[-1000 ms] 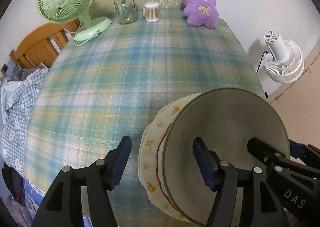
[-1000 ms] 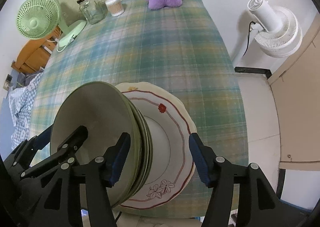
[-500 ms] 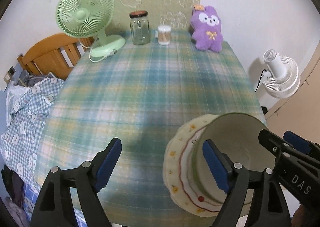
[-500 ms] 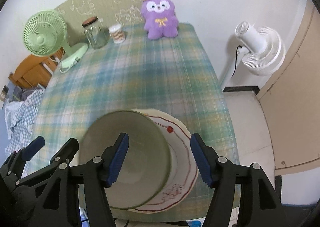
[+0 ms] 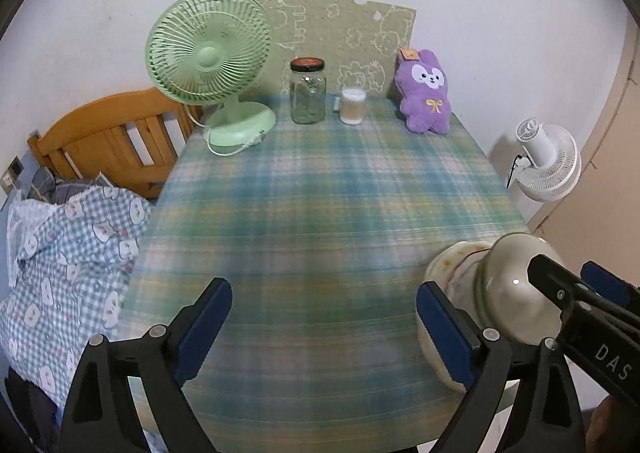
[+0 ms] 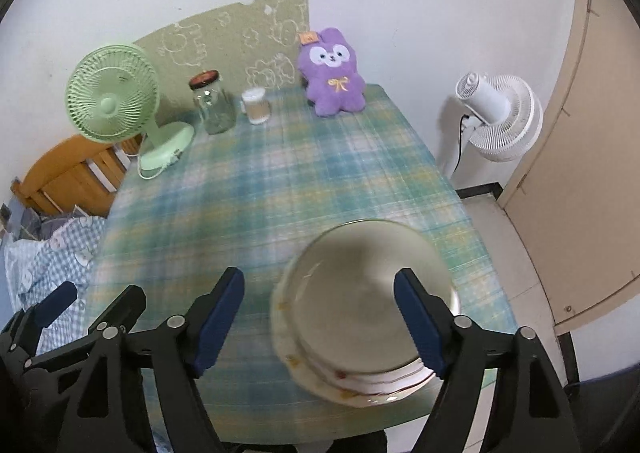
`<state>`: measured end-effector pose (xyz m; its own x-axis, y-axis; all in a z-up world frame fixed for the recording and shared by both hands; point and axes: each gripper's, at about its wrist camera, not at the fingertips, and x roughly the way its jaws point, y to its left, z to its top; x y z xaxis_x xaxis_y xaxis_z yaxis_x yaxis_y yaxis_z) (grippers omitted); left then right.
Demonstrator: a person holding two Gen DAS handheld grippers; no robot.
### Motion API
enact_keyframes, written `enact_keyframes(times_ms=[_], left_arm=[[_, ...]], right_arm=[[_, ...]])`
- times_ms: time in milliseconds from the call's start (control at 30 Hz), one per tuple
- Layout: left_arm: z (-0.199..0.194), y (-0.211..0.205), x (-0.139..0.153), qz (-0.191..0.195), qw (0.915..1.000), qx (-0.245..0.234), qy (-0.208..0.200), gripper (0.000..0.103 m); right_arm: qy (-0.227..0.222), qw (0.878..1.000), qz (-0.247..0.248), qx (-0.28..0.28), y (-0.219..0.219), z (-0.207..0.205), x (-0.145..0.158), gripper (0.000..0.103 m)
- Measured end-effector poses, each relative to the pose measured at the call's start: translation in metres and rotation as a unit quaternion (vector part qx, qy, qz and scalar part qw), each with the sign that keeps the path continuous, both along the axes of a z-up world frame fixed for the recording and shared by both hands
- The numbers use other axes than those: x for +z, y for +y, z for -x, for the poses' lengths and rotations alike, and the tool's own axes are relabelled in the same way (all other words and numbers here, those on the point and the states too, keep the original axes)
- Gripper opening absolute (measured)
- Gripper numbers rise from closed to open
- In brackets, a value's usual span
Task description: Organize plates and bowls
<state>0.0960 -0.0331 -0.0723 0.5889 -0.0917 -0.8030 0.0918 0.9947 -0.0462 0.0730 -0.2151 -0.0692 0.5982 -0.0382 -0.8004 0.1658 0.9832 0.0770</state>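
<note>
Across the plaid-covered table point(image 5: 320, 205) we see nearly everything, so we begin there: it fills both views, its far edge against a white wall. Beside its right side stands a white floor fan point(image 6: 500, 113), and off its left side a wooden bed frame point(image 5: 108, 133). At the far edge sit 4 things in a row: a green desk fan point(image 5: 208, 65), a purple plush rabbit point(image 5: 426, 93), a glass jar point(image 5: 307, 91) with a dark lid, and a small cotton-swab container point(image 5: 352, 106).

Near the table's front right corner rests a stack of dishes: a greenish bowl point(image 6: 368, 293) sits on top of cream plates point(image 6: 352, 385) with red trim and yellow flowers.

Our right gripper point(image 6: 320, 321) hangs over the stack, jaws wide apart, 1 finger crossing in front of the bowl's right rim. Our left gripper point(image 5: 324, 333) hovers above bare cloth to the stack's left, jaws also spread and holding nothing.
</note>
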Motion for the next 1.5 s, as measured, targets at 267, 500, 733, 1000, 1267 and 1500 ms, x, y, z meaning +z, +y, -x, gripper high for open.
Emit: enact_keyframes(times_ms=[267, 500, 733, 1000, 1267, 1500], left_arm=[[0.015, 0.058, 0.009, -0.023, 0.9990, -0.021, -0.033, 0.096], [0.033, 0.087, 0.011, -0.024, 0.9974, -0.013, -0.067, 0.096], [0.057, 0.095, 0.002, -0.014, 0.9956, -0.002, -0.093, 0.097], [0.085, 0.095, -0.024, -0.022, 0.9906, 0.023, -0.133, 0.100], [0.109, 0.088, -0.052, -0.013, 0.9892, 0.042, -0.140, 0.103], [0.124, 0.077, -0.063, -0.018, 0.9874, 0.045, -0.151, 0.103]], right_arm=[[-0.048, 0.999, 0.004, -0.006, 0.061, 0.020, 0.012, 0.083], [-0.069, 0.997, 0.020, -0.005, 0.091, 0.042, 0.013, 0.083], [-0.092, 0.995, 0.023, 0.010, 0.103, 0.070, -0.002, 0.083], [-0.119, 0.992, 0.034, 0.016, 0.094, 0.091, -0.031, 0.083], [-0.129, 0.991, 0.029, 0.032, 0.083, 0.107, -0.058, 0.083], [-0.130, 0.991, 0.014, 0.032, 0.071, 0.118, -0.078, 0.085]])
